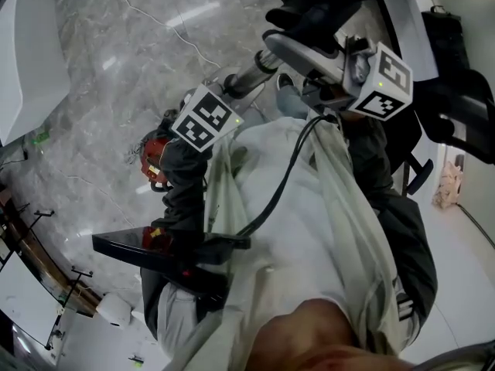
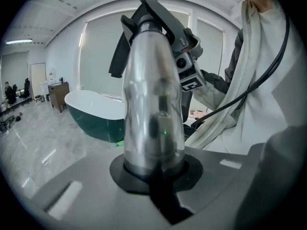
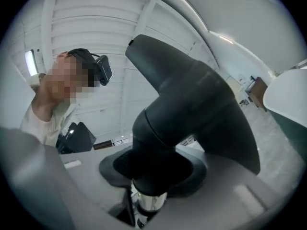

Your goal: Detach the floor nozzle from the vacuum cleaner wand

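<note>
Left gripper (image 2: 154, 176) clamped on silver wand (image 2: 153, 99), right gripper (image 3: 152, 176) closed round floor nozzle (image 3: 192, 104) neck, up at one o'clock in head view, green bathtub (image 2: 93, 114) at nine o'clock, inside hidden.

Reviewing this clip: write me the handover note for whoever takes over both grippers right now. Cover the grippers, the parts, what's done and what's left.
Left gripper: shut on the silver wand.
Right gripper: shut on the dark neck of the floor nozzle, right where the wand enters it.
Parts: wand and nozzle are held up in the air above the marble floor, with one gripper on each.
Done: both grips are set.
Left: the nozzle is not yet off the wand. Probably pull the two apart. No release catch is visible.
</note>
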{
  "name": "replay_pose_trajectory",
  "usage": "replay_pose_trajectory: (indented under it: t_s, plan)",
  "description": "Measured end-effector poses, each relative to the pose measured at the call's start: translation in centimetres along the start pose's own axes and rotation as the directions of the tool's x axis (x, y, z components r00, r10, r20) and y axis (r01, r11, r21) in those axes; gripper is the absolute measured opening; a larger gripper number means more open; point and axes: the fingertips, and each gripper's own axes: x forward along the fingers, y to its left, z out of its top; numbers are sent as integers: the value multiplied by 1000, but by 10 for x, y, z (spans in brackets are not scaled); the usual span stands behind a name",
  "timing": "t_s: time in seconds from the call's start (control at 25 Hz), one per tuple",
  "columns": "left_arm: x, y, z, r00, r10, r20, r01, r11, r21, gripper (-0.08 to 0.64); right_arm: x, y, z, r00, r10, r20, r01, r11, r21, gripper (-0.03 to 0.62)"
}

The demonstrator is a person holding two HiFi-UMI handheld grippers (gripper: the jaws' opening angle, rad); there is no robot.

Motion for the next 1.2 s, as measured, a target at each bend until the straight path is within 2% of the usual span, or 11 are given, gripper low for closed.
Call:
replay_pose_trajectory:
  t_s: [0.12,0.24,0.32,0.4,0.48,0.6,0.72,0.84,1.04,1.12,1.2]
  plan:
    - [1,2,1,1000,9,-9,-9,1000,-2,43,0,-7,2,988,-157,-10,157,987,26,147]
    - [3,3,6,999,40,7,-40,999,-25,43,0,-14,8,943,-332,13,332,943,33,147]
    - [3,-1,12,999,41,29,-40,999,-32,43,-3,-12,12,922,-385,43,384,923,16,147]
    - [-2,-9,18,998,-17,68,18,1000,-12,43,1,3,15,960,-275,49,276,961,-17,150]
    - [-12,-17,21,991,-94,96,93,995,23,43,4,25,15,997,-68,23,68,997,-35,156]
    - [-23,-22,20,983,-161,83,154,985,78,43,-1,46,16,989,147,-2,-147,989,-21,170]
    - [-25,-26,20,974,-213,80,205,974,101,43,-8,54,23,976,214,41,-211,975,-66,170]
    - [-22,-27,22,965,-237,108,228,970,90,43,-8,53,33,973,217,79,-212,975,-70,170]
    - [-19,-16,21,979,-172,109,166,984,61,43,4,42,38,994,90,65,-86,994,-62,164]
    - [-14,-6,18,992,-98,85,96,995,20,43,6,24,40,994,-51,94,52,999,-2,164]
    - [-7,2,14,999,-19,46,20,999,-25,43,0,2,40,959,-248,139,240,968,68,164]
